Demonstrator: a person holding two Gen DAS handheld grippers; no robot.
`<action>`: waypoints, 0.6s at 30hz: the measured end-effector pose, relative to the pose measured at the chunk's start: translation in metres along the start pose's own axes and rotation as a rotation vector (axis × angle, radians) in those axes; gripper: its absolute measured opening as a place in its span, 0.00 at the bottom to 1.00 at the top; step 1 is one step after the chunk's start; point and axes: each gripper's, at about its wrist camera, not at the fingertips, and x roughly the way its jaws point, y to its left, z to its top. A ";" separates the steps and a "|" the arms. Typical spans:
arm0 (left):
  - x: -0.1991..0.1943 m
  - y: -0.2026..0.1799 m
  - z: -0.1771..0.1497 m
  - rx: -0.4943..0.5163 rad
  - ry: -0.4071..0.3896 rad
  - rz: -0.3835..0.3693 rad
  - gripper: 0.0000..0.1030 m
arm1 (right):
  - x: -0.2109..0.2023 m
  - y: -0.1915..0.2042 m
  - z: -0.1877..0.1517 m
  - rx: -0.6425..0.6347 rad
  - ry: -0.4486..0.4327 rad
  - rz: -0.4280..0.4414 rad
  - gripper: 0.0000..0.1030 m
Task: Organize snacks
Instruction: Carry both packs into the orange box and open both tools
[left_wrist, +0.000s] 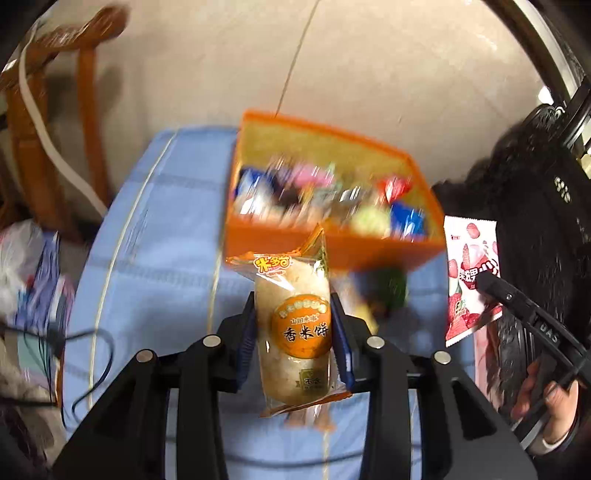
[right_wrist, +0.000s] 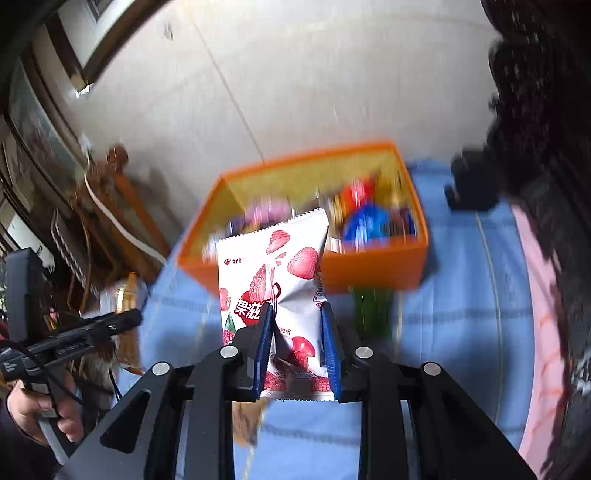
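Above the blue checked tablecloth (left_wrist: 147, 229), in the left wrist view, the left gripper (left_wrist: 295, 332) pinches a clear-wrapped rice cracker packet (left_wrist: 295, 325) with an orange round label, held upright between the blue pads. An orange bin (left_wrist: 332, 243) stands beyond it toward the cloth's far edge, filled with blurred mixed snacks. A green item (left_wrist: 388, 291) lies on the cloth just before the bin's near wall. At right, the right gripper's finger crosses a white strawberry snack pouch (left_wrist: 467, 273).

In the right wrist view, the right gripper (right_wrist: 297, 332) clamps the strawberry snack pouch (right_wrist: 280, 266) by its lower half, upright, in front of the orange bin (right_wrist: 369, 266). The green item (right_wrist: 371, 310) lies beside the bin's near wall. At left, a hand (right_wrist: 40, 410) grips the other gripper's handle.
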 end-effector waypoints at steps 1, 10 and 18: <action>0.002 -0.006 0.013 0.009 -0.015 -0.005 0.35 | 0.001 0.000 0.011 -0.001 -0.017 -0.003 0.26; 0.066 -0.040 0.111 0.022 -0.042 -0.025 0.35 | 0.041 -0.006 0.084 -0.020 -0.083 -0.084 0.26; 0.099 -0.040 0.115 0.037 -0.014 -0.022 0.35 | 0.052 -0.016 0.028 -0.130 0.079 -0.035 0.93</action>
